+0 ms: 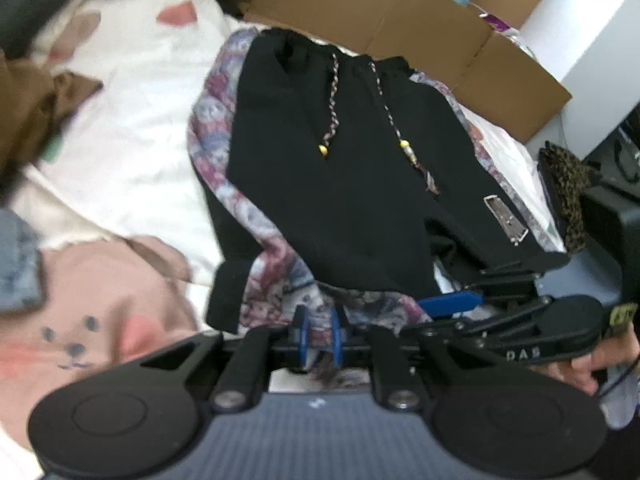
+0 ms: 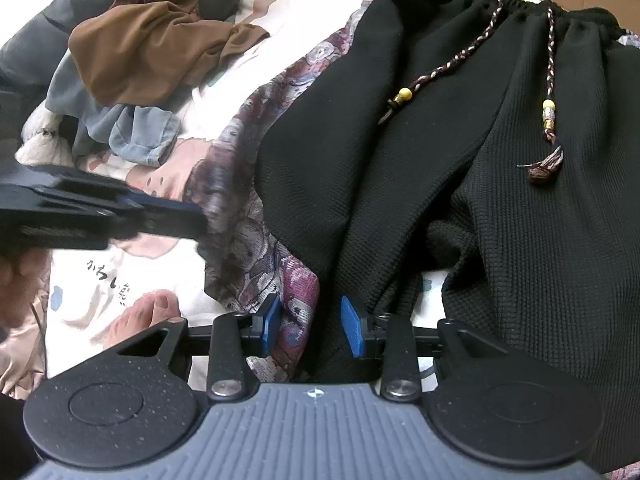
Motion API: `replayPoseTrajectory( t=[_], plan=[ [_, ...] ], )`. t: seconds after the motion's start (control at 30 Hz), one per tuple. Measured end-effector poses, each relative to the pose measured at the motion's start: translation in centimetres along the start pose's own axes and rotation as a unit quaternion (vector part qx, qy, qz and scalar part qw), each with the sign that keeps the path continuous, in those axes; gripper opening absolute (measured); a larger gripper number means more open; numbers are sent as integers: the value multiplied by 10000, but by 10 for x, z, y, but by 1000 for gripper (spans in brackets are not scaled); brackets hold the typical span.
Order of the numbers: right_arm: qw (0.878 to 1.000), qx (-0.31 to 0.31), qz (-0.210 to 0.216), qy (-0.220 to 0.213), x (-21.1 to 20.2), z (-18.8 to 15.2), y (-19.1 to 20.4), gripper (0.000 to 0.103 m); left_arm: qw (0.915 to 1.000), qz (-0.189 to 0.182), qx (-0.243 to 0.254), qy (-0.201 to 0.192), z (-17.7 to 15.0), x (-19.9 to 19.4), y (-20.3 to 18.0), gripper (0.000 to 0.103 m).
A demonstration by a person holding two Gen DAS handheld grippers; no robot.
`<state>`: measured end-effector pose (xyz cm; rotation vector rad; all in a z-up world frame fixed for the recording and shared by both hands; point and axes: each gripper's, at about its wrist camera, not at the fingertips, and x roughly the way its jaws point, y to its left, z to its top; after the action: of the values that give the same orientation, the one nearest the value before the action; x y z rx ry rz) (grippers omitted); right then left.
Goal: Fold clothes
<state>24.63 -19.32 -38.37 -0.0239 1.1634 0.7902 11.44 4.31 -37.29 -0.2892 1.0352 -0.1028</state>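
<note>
Shorts: we see black waffle-knit shorts with floral side panels (image 2: 400, 160) lying flat on the white cartoon-print bed sheet (image 1: 132, 128), waistband far from us, braided drawstrings with yellow beads (image 2: 549, 92) resting on the front.
Left tongs: our left tongs (image 1: 319, 334) stand nearly closed, a fold of the floral hem between the blue pads.
Right tongs: our right tongs (image 2: 313, 325) stand partly open astride the hem, pads not pressing it.
Surroundings: a crumpled brown garment (image 2: 148, 36) over a blue one (image 2: 132, 132) lies left; a cardboard box (image 1: 400, 20) sits behind.

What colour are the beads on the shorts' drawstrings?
Yellow beads, clearest in the right wrist view.
</note>
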Motion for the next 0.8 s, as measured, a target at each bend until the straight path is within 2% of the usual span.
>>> replayPoseTrajectory(
  t=[0.23, 0.3, 0.37, 0.5, 0.63, 0.8],
  plan=[
    [10000, -6, 12, 18, 2, -1, 0, 40, 9993, 357, -10, 67, -5, -13, 22, 14],
    [10000, -11, 8, 25, 3, -1, 0, 40, 9991, 409, -61, 63, -5, -16, 28, 19],
    [10000, -23, -1, 36, 3, -2, 0, 40, 9990, 449, -67, 21, -5, -16, 32, 35],
    [10000, -42, -20, 63, 4, -2, 1, 40, 9993, 349, -31, -102, -3, -11, 34, 36],
    [10000, -47, -24, 71, 4, -2, 2, 40, 9996, 223, -27, -197, -2, 0, 35, 46],
    [9999, -88, -36, 88, 5, -1, 4, 40, 9997, 127, -50, -186, -3, 8, 40, 38]
  ],
)
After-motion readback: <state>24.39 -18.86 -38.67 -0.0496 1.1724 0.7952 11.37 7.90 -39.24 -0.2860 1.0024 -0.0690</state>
